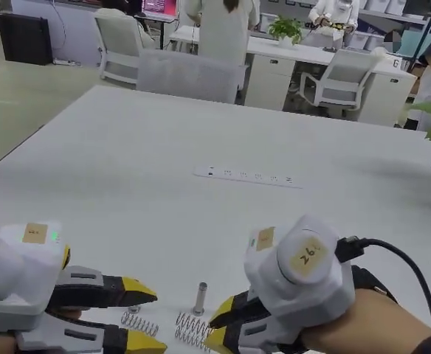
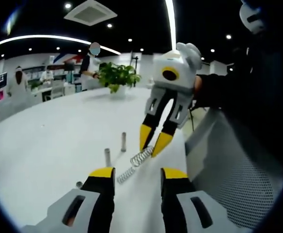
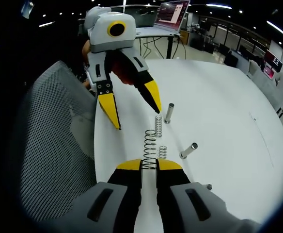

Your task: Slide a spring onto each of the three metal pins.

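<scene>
Spring pinched by right gripper, left gripper spread, metal pin beside, power strip beyond

A: Surface?
B: Flat white tabletop. Long white multi-socket power strip lies flat mid-table.
A: Near edge?
B: Silver cylindrical metal pin stands upright, second silver pin near it. Long coiled steel-wire spring lies on its side beside them, short coiled spring just beside it.
</scene>
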### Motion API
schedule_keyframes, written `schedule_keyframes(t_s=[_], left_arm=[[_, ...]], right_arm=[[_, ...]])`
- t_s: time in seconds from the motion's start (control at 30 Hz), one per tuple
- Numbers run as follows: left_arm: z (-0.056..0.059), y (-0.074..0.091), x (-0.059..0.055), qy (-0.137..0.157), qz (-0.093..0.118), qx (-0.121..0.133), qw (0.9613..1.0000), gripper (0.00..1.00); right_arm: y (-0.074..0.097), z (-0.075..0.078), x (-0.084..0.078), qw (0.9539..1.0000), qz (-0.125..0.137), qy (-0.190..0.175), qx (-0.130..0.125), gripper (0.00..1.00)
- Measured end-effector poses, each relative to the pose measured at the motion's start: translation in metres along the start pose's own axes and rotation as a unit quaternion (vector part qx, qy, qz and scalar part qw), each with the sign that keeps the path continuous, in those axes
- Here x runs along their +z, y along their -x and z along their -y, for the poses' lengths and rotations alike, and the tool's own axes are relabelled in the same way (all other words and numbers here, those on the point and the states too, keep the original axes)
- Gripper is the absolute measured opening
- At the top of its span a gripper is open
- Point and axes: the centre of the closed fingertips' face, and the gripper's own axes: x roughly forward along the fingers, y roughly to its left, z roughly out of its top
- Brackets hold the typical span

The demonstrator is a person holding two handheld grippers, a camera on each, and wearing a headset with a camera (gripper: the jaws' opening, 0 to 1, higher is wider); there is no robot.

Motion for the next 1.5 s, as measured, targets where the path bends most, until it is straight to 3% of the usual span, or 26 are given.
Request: schedule_keyframes(t_s=[0.6, 0.9, 1.17, 1.23, 1.5], left_arm=[[0.013, -0.01, 0.002, -0.02, 0.001, -0.023, 0.9995, 0.16], [0.016, -0.01, 0.001, -0.027, 0.004, -0.032, 0.9991, 0.07], [0.019, -0.01, -0.002, -0.035, 0.0, -0.04, 0.9986, 0.05], [0.023, -0.01, -0.002, -0.034, -0.001, -0.05, 0.9981, 0.03], [0.022, -0.01, -0.002, -0.034, 0.0, -0.05, 0.9982, 0.03]], right_arm=[[0.0, -0.017, 0.017, 0.9967, 0.025, 0.068, 0.037, 0.07], [-0.001, -0.02, 0.019, 0.994, 0.028, 0.097, 0.043, 0.07], [-0.001, -0.021, 0.017, 0.9914, 0.029, 0.12, 0.044, 0.07], [-0.001, -0.02, 0.016, 0.9912, 0.026, 0.123, 0.04, 0.08], [-0.001, -0.02, 0.017, 0.9931, 0.031, 0.105, 0.041, 0.09]])
